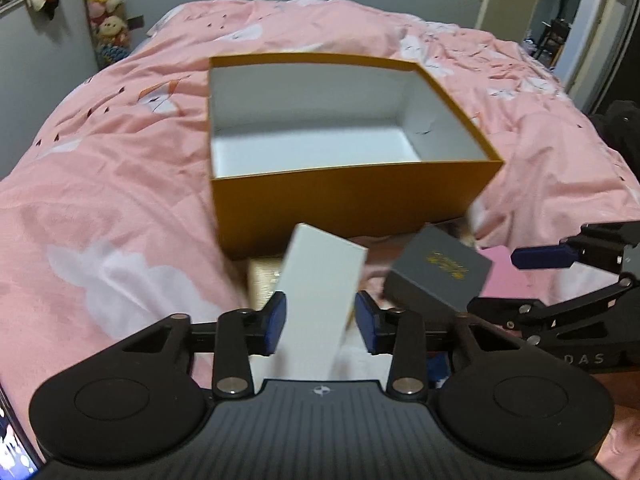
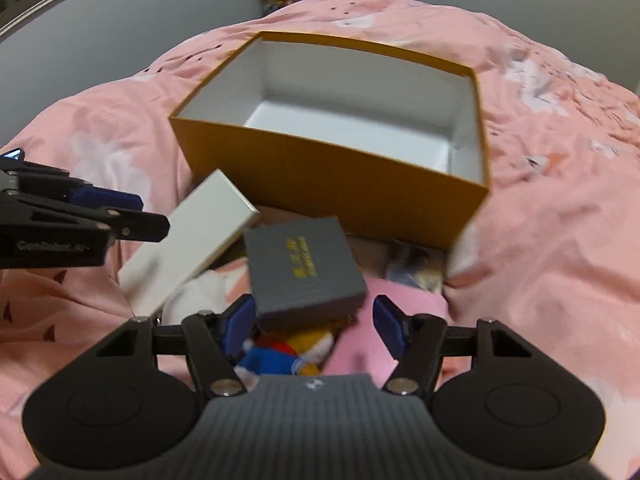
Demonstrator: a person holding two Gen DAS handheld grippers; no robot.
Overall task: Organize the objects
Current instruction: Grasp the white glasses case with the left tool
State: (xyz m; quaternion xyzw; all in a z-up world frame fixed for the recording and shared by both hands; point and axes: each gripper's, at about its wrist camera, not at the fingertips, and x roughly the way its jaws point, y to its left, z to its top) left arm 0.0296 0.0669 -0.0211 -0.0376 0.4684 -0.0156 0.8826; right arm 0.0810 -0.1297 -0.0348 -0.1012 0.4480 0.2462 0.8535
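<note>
An open orange box [image 1: 352, 200] with an empty white inside sits on the pink bed; it also shows in the right wrist view [image 2: 340, 184]. My left gripper [image 1: 320, 322] is shut on a long white box [image 1: 320, 280], lifted and tilted in front of the orange box; the white box shows at the left of the right wrist view [image 2: 192, 240]. My right gripper [image 2: 314, 328] has its jaws set wide around a grey box with gold lettering [image 2: 304, 268], with a gap at the right pad; the grey box also shows in the left wrist view [image 1: 440, 272].
A pink flat item [image 2: 384, 320] and a plush toy [image 2: 280, 356] lie under the grippers. The rumpled pink duvet [image 1: 120, 200] covers the bed. Plush toys [image 1: 106, 8] hang by the far wall. A doorway [image 1: 560, 8] is at the far right.
</note>
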